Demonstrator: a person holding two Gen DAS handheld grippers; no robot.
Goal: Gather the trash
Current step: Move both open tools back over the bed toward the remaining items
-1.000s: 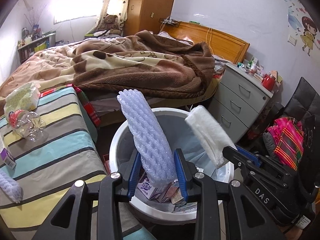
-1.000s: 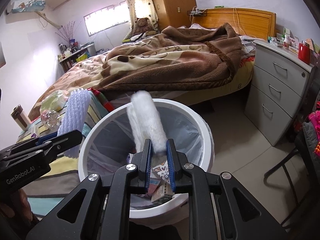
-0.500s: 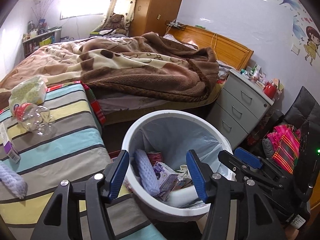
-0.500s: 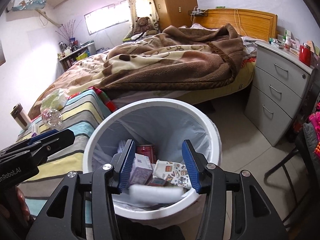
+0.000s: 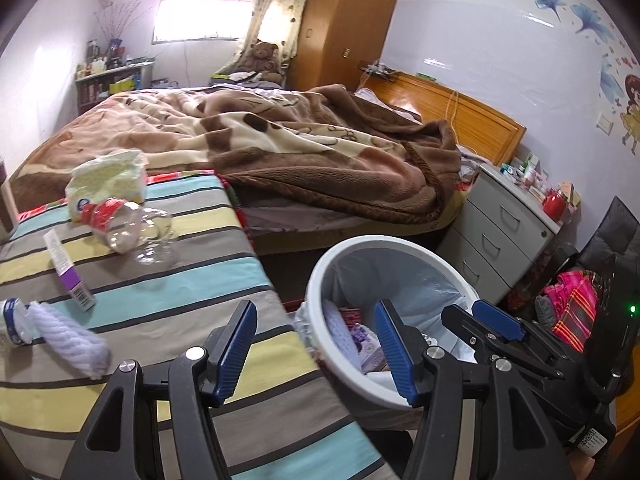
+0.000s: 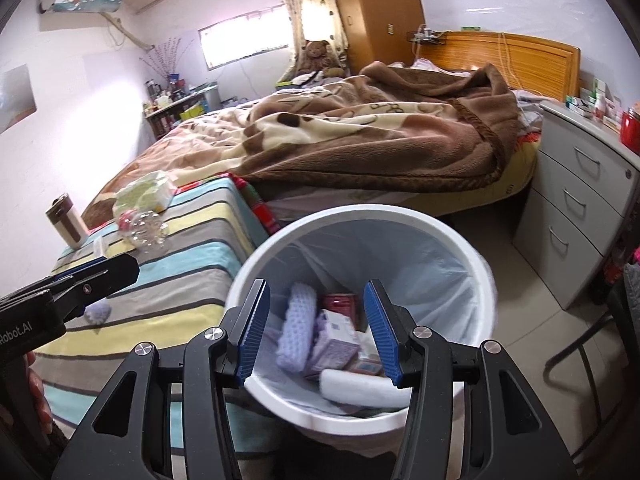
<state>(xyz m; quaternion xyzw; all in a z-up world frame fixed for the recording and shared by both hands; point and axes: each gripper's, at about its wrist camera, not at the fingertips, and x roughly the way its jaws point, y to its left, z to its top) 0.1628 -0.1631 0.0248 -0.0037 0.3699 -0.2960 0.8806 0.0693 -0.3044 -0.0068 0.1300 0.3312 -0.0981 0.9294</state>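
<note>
The white bin (image 5: 384,240) (image 6: 360,210) with a bag liner stands beside the striped table (image 5: 168,292). Inside it lie a purple foam net (image 6: 298,332), a white foam sleeve (image 6: 360,390) and small boxes (image 6: 336,340). My right gripper (image 6: 316,285) hangs open and empty over the bin. My left gripper (image 5: 315,306) is open and empty too, over the table's edge by the bin rim. On the table lie a crushed clear bottle (image 5: 132,232), a green tissue pack (image 5: 108,180), a purple-and-white box (image 5: 68,272) and another foam net (image 5: 72,336).
A bed with a brown blanket (image 5: 320,152) runs behind the table and bin. A grey chest of drawers (image 6: 580,208) stands to the right, and a chair with bright cloth (image 5: 576,308) beyond it. A brown cup (image 6: 66,220) stands at the table's far left.
Both grippers opened and dropped their foam pieces into the bin. The left gripper then swung left, away from the bin and over the table's edge; the right drew back slightly.
</note>
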